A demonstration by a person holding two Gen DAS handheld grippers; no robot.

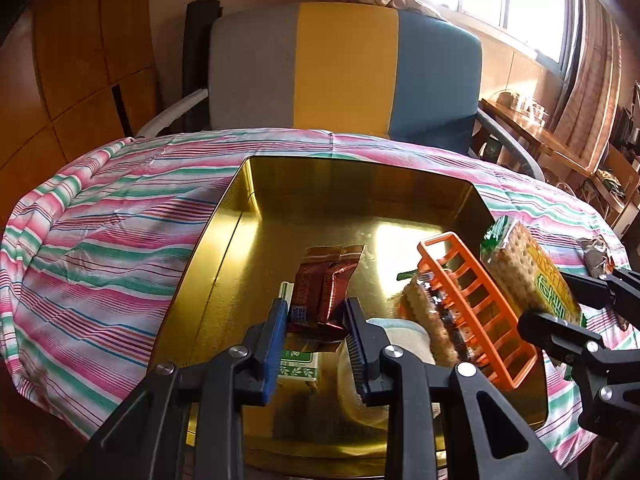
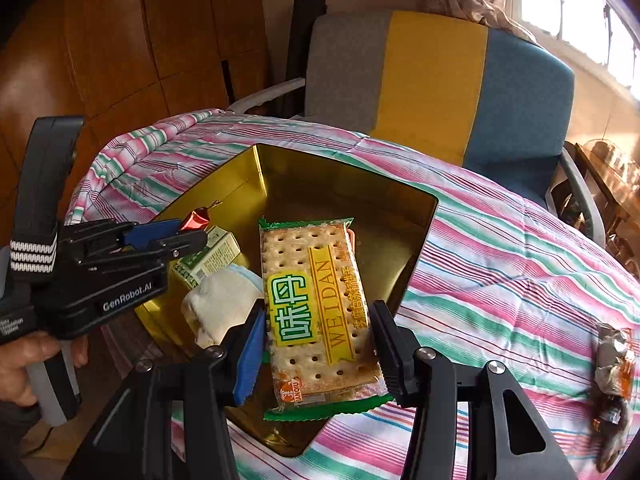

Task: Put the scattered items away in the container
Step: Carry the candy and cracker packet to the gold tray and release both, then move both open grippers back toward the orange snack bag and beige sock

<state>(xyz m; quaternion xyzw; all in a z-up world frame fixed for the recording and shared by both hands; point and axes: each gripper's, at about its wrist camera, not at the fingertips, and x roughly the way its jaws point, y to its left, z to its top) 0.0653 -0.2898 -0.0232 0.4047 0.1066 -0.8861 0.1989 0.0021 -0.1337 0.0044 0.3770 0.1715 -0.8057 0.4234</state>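
Gold tin [image 1: 240,216] sits open on the striped cloth [image 1: 100,232], toward the edge nearest the cameras. Inside it: an orange slotted rack [image 1: 476,308] leaning along the right wall, a green-and-white carton [image 2: 208,258] and a rolled pale cloth [image 2: 220,304] at the near end, and a wrapped biscuit sandwich [image 1: 424,320] beside the rack.

Left gripper [image 1: 316,320] hangs over the tin's near half, clenched on a brown foil snack packet [image 1: 326,284]; the packet stands up between the blue pads [image 1: 276,336], clear of the floor of the tin.

Right gripper [image 2: 316,348] grasps a WEIDAN cracker pack [image 2: 316,300] by its two long edges, held over the tin's near right corner, the green sealed end overhanging the rim.

Judged step: both pieces are at the drop-off stage. Next move likely calls for lowering each into free floor area, mid and far tin, then opening the jaws. The rack limits room on the right.

One crumpled silver-and-orange wrapper [image 2: 614,356] lies on the cloth well right of the tin, not yet collected.
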